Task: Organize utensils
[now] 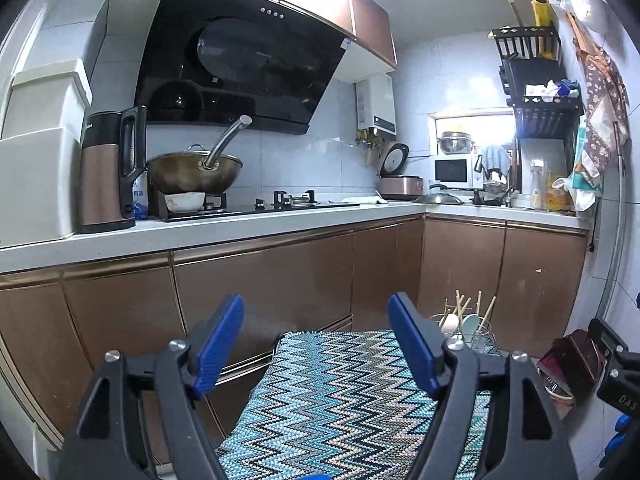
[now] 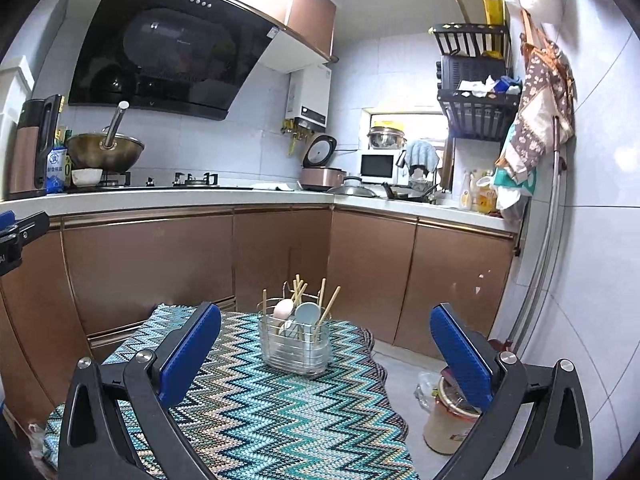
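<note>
Your left gripper (image 1: 316, 320) and right gripper (image 2: 326, 328) both hang spread wide, ribbed blue pads bare. Clear wire-framed caddy (image 2: 294, 344) stands upright mid-cloth, holding wooden chopsticks (image 2: 329, 307) and rounded spoons (image 2: 307, 314). Zigzag woven cloth (image 2: 256, 408) lies open around it, its far edge near the cabinets (image 2: 148, 260).

Cloth (image 2: 256, 412): zigzag weave in teal, blue, black, cream
Utensil holder (image 2: 294, 344): clear, silver wire frame
Spoons (image 2: 307, 314): one pale pink, one pale blue
Chopsticks (image 2: 330, 306): light wood
Left gripper (image 1: 316, 344): black arms, blue pads
Right gripper (image 2: 326, 354): black arms, blue pads
Cupboard doors (image 2: 152, 264): glossy copper-brown
Kettle (image 1: 110, 172): copper and black
Wall tiles (image 1: 304, 160): pale blue-white
</note>
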Available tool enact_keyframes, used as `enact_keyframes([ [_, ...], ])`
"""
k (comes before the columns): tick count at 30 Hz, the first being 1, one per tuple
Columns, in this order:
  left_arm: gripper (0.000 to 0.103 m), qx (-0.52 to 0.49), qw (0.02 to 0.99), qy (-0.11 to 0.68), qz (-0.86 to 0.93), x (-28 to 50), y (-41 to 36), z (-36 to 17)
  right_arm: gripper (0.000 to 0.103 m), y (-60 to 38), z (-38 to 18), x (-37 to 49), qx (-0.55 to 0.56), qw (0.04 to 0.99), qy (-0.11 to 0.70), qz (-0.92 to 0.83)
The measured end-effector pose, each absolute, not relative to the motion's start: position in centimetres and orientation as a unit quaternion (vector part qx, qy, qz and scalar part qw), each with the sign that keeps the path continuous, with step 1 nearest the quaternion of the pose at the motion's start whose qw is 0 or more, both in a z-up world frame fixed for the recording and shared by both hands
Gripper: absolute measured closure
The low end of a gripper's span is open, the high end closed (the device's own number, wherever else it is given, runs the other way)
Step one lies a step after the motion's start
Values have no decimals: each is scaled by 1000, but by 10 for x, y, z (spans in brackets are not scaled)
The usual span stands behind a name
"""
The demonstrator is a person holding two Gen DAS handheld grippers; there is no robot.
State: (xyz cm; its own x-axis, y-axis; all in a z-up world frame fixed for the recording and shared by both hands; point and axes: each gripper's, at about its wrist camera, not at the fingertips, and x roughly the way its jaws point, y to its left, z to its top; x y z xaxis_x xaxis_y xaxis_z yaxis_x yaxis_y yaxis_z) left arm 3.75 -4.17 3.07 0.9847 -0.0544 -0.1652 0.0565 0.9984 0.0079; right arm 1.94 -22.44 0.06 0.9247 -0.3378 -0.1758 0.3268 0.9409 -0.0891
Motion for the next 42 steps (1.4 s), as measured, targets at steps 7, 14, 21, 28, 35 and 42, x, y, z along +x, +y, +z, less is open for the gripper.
enact_keyframes([
  [7, 30, 8, 996, 82, -29, 33, -41, 33, 0, -224, 5, 10, -31, 980, 86, -179],
  [14, 30, 10, 996, 86, -36, 32, -42, 31, 0, -221, 6, 7, -37, 979, 83, -183],
  [21, 30, 9, 996, 86, -37, 30, -42, 31, 0, -217, 5, 7, -39, 979, 85, -181],
  [28, 30, 8, 995, 88, -41, 28, -40, 30, 0, -214, 5, 6, -42, 979, 86, -179],
  [35, 30, 7, 995, 87, -41, 26, -42, 30, 0, -215, 5, 6, -42, 980, 86, -177],
  [42, 30, 7, 995, 86, -41, 25, -42, 30, 0, -216, 4, 8, -44, 980, 90, -172],
])
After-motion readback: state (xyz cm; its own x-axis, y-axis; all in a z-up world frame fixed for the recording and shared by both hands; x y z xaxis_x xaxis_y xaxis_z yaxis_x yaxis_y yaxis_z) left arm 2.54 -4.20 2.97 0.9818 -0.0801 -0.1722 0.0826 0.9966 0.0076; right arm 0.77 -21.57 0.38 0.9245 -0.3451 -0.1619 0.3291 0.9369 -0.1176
